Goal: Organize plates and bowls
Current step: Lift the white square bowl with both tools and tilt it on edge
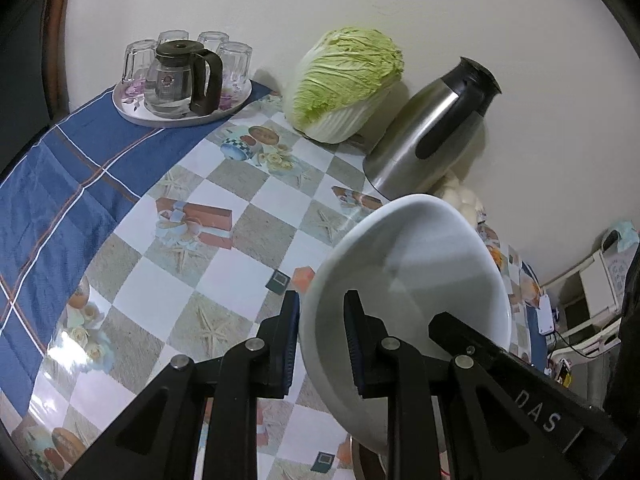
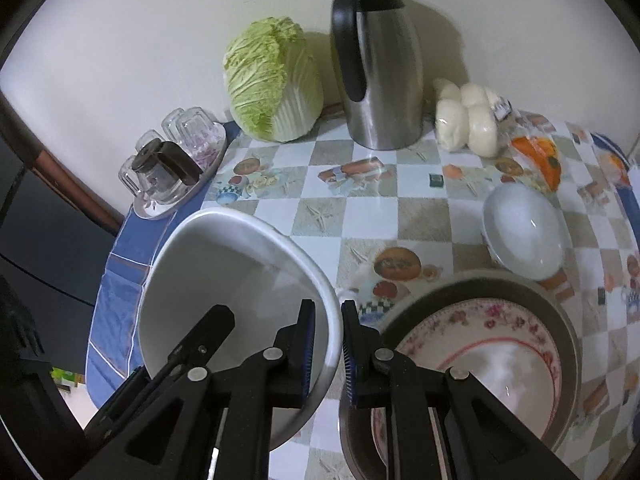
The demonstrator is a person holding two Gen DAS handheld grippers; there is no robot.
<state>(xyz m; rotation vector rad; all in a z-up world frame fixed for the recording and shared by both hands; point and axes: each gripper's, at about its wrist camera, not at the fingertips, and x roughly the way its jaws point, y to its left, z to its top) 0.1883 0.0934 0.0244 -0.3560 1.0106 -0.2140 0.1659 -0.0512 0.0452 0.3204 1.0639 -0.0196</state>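
your left gripper [image 1: 322,344] has its fingers nearly closed across the rim of the large white bowl [image 1: 404,280], one pad outside the wall and one inside. your right gripper [image 2: 327,350] is clamped tight on the opposite rim of the same bowl [image 2: 236,300], again with one pad on each side of the wall. in both wrist views the bowl sits tilted and clear of the checked tablecloth [image 2: 384,220], carried between the two tools; the right gripper's body shows inside the left view at 4 o'clock.

in the right wrist view, a floral plate [image 2: 500,344] lies inside a metal basin [image 2: 560,312] at 4 o'clock, just beside the held bowl. a smaller white bowl [image 2: 524,232] stands on the cloth at 2 o'clock, apart from the basin.

along the wall at 12 o'clock stand a steel jug [image 2: 380,64] and a napa cabbage [image 2: 272,80], close together. a bag of white buns [image 2: 468,120] lies at 1 o'clock. a tray [image 2: 168,204] with a glass pot [image 2: 164,176] and upturned glasses [image 2: 192,128] sits at 10 o'clock on a blue cloth [image 2: 120,280].
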